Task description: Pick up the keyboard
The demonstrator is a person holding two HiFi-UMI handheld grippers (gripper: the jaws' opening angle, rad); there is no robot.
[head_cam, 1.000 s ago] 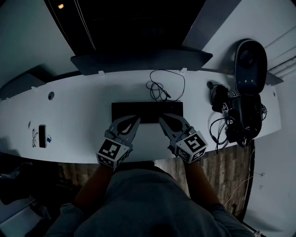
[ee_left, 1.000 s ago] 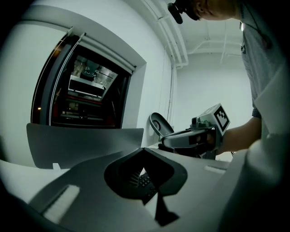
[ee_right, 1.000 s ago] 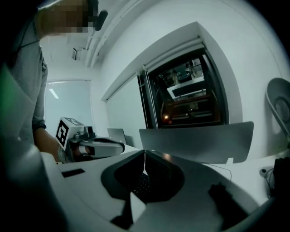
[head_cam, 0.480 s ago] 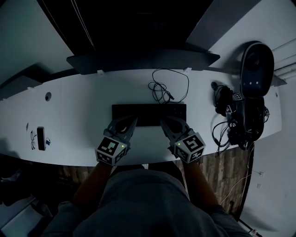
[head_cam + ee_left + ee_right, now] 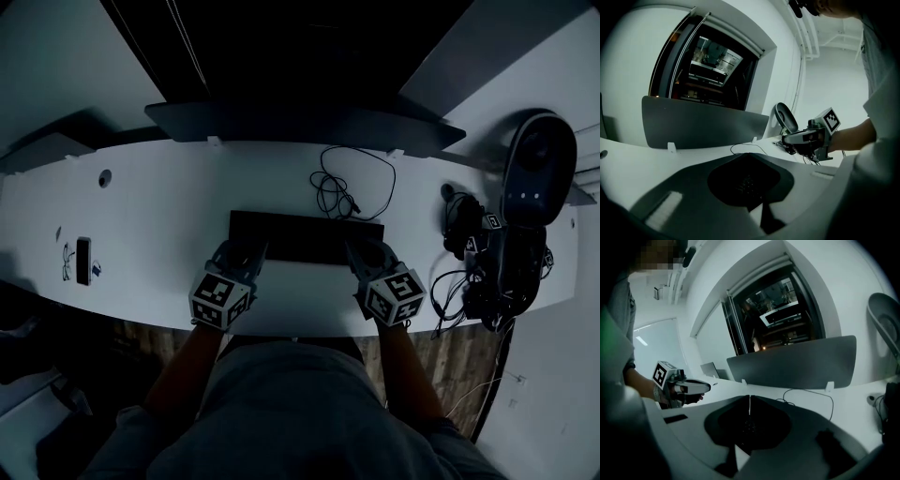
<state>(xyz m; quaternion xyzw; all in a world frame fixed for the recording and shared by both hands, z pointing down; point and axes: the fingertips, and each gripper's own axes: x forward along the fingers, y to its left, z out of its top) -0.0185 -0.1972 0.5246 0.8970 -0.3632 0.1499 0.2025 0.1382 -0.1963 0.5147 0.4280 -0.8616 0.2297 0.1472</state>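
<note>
A white curved desk is seen from above in dim light, with a dark divider panel standing along its far edge. Near the left end, close to the near edge, a small dark phone lies flat. At the middle of the desk, closer to the near edge than the far one, lies the black keyboard, flat on the surface with its long side parallel to the near edge. The left gripper reaches in from the near edge and lies over the keyboard's near left corner. In the left gripper view its claw is drawn together at the tips, making a closed loop, and dark keys show through the opening. Whether the claw actually grips the keyboard cannot be told. Behind the keyboard, toward the far edge, a thin black cable lies in a loose coil. The right gripper lies over the keyboard's near right corner in the same way. In the right gripper view its tips are pressed almost together, with only a thin bright slit between them and keys showing in the loop below. Toward the right end of the desk sits a tall oval dark device, with a tangle of black wires beside it near the near edge.
</note>
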